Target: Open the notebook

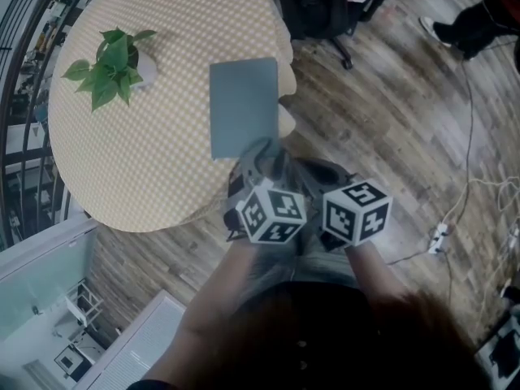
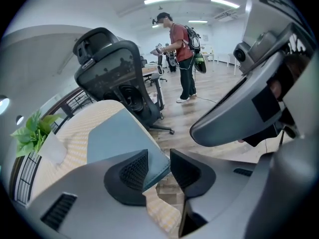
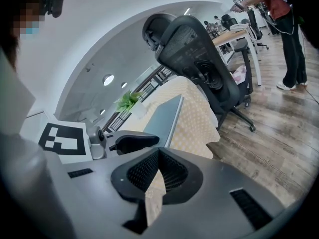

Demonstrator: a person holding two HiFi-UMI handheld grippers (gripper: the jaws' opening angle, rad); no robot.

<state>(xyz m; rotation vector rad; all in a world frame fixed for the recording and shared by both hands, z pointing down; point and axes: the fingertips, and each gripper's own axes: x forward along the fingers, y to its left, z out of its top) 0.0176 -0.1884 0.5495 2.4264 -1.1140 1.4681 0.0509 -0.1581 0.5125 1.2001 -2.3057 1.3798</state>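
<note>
A closed blue-grey notebook [image 1: 244, 108] lies flat on the round table's yellow checked cloth [image 1: 146, 161], near its right side. My left gripper [image 1: 260, 151] is at the notebook's near edge. In the left gripper view its jaws [image 2: 159, 166] stand apart with the near right corner of the notebook [image 2: 114, 138] between the pads, and a gap still shows. My right gripper [image 1: 315, 171] hovers just to the right, by the table's edge. Its pads [image 3: 159, 153] meet at the tips with nothing held. The notebook [image 3: 165, 117] lies ahead of it, beside a finger of the left gripper [image 3: 132, 142].
A potted green plant [image 1: 114, 63] stands on the table's far left. A black office chair [image 1: 325, 6] is behind the table. Wooden floor to the right carries cables and a power strip [image 1: 439, 238]. A railing [image 1: 20, 96] runs left of the table. A person [image 2: 180, 54] stands far off.
</note>
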